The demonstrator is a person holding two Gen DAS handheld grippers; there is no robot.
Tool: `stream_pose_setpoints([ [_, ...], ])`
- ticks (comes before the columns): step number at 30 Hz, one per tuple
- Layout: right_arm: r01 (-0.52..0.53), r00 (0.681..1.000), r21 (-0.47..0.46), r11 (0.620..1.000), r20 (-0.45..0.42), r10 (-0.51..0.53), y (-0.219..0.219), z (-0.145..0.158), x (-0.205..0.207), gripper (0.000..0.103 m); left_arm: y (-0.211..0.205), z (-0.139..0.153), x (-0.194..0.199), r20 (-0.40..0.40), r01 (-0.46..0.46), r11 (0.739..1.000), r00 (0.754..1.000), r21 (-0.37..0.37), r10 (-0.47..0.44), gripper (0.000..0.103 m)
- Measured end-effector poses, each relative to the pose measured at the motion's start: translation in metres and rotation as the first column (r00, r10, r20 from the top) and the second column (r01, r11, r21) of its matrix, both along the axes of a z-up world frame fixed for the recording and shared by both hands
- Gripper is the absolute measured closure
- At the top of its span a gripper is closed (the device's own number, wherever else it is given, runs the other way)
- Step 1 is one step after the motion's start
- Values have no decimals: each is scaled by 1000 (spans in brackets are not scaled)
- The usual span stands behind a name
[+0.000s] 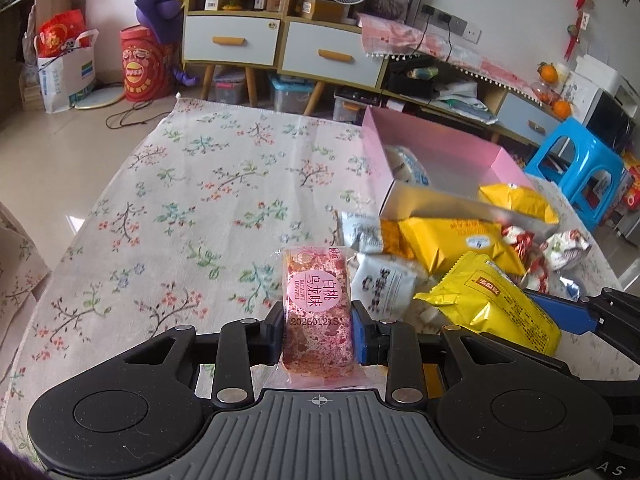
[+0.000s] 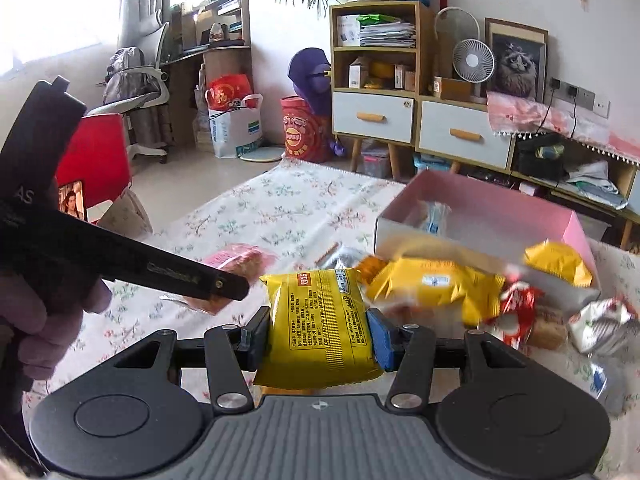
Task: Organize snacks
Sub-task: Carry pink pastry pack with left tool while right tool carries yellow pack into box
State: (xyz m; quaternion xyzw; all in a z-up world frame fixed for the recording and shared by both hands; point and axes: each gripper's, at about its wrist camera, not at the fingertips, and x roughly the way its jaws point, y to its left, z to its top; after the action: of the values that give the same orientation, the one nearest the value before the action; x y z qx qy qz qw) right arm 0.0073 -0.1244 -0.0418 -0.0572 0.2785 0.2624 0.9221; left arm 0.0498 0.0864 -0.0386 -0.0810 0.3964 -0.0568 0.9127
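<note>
My left gripper (image 1: 317, 330) is shut on a pink peach-oolong snack bar (image 1: 318, 304) and holds it above the floral tablecloth. My right gripper (image 2: 318, 334) is shut on a yellow snack packet (image 2: 320, 320); that packet also shows in the left wrist view (image 1: 496, 308). An open pink box (image 1: 452, 152), also in the right wrist view (image 2: 500, 208), stands at the right and holds a white-blue packet (image 1: 412, 166). A pile of yellow, white and red snack packets (image 1: 452, 240) lies in front of the box. The left gripper's body (image 2: 120, 256) crosses the right wrist view.
The table carries a floral cloth (image 1: 208, 184). A blue stool (image 1: 580, 164) stands beyond the table's right side. Cabinets with drawers (image 1: 280, 44) and a red drum (image 1: 146, 64) stand behind. A red chair (image 2: 94, 160) is at the left.
</note>
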Motion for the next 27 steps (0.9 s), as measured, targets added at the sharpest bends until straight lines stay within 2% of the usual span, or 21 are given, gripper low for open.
stream_pose_setpoints([
  [12,135,991,58,989,-32,-134,-21,29,42,63,-12,22,25,-9,1,998,1000,-69,-1,73],
  [18,242,969,53,969,-69,-238,-44,30,72,63,-28,38,52,-11,40,995,999,-93,-41,73],
  [27,368,928,145,918,-122,-353,-91,35,117,63,-78,41,102,31,133,989,991,-63,-131,73],
])
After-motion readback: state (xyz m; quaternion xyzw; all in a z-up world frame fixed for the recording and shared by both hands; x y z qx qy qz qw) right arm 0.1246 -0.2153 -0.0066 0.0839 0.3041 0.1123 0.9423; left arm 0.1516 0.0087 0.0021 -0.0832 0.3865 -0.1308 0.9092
